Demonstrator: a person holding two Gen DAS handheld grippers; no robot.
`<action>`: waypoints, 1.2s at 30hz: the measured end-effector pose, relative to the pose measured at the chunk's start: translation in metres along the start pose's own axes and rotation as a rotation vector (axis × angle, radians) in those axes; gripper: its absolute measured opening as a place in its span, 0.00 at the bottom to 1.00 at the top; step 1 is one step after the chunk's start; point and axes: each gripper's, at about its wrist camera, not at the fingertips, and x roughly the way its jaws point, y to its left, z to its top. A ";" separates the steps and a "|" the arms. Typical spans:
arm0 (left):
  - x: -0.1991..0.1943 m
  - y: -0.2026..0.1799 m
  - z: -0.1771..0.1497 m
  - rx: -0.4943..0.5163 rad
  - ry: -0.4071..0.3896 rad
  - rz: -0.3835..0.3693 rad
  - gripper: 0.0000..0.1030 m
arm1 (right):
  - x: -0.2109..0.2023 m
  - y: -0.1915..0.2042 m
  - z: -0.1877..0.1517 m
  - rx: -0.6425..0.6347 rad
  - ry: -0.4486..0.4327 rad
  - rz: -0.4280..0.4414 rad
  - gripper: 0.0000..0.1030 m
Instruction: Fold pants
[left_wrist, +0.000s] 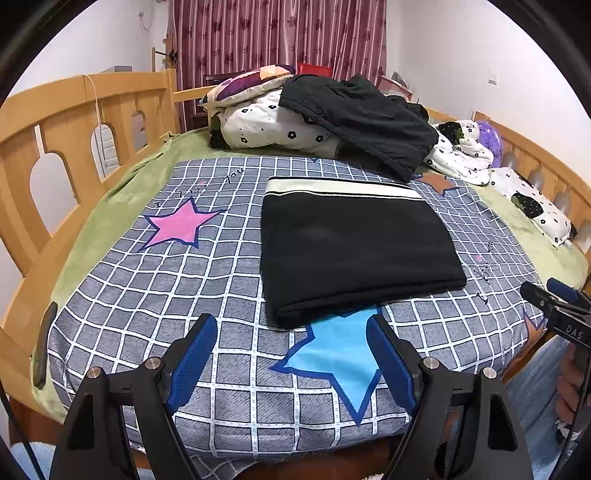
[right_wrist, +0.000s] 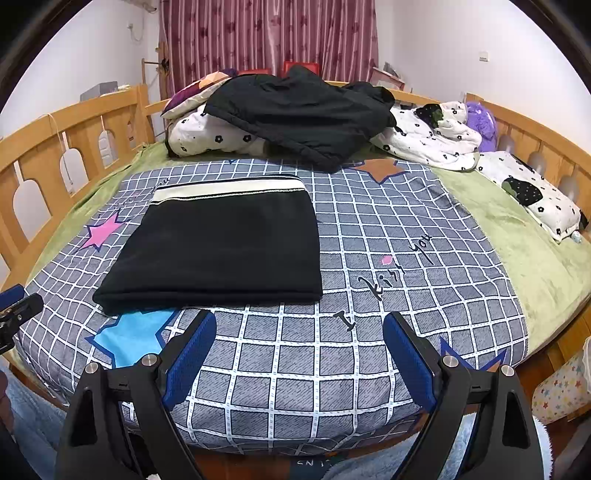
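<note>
**Folded pants lie free; the danger is a careless return**

The black pants (left_wrist: 354, 247) lie folded into a flat rectangle on the checked bedspread (left_wrist: 229, 288), their pale waistband (left_wrist: 340, 188) on the edge away from the cameras and the thick folded edge just beyond the blue star (left_wrist: 340, 350). The left gripper (left_wrist: 291, 362) hangs short of that near edge with its fingers (left_wrist: 192, 358) spread and nothing between them. The right gripper (right_wrist: 299, 358) hangs on the other side of the star from the left one, fingers (right_wrist: 406, 358) likewise spread and empty, over bare bedspread.

By the look of it the fold is done, so what remains to go wrong is disturbance. A finger dipping back toward the near edge could catch the top layer and peel the stack open, or drag the bedspread and skew the rectangle. Farther from the star, the loose dark garment (left_wrist: 365, 118) draped over the bedding pile (left_wrist: 266, 122) nearly reaches the waistband; if it slid down, it would land on the fold.
</note>
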 end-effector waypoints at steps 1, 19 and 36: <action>0.001 -0.001 0.000 0.002 0.001 0.000 0.79 | 0.001 -0.001 0.000 0.003 0.003 -0.002 0.88; 0.008 -0.016 -0.004 0.052 0.011 0.017 0.79 | 0.002 -0.003 0.000 0.007 0.000 -0.002 0.88; 0.010 -0.018 -0.004 0.048 0.027 0.015 0.79 | 0.001 0.000 0.000 0.002 -0.003 -0.002 0.88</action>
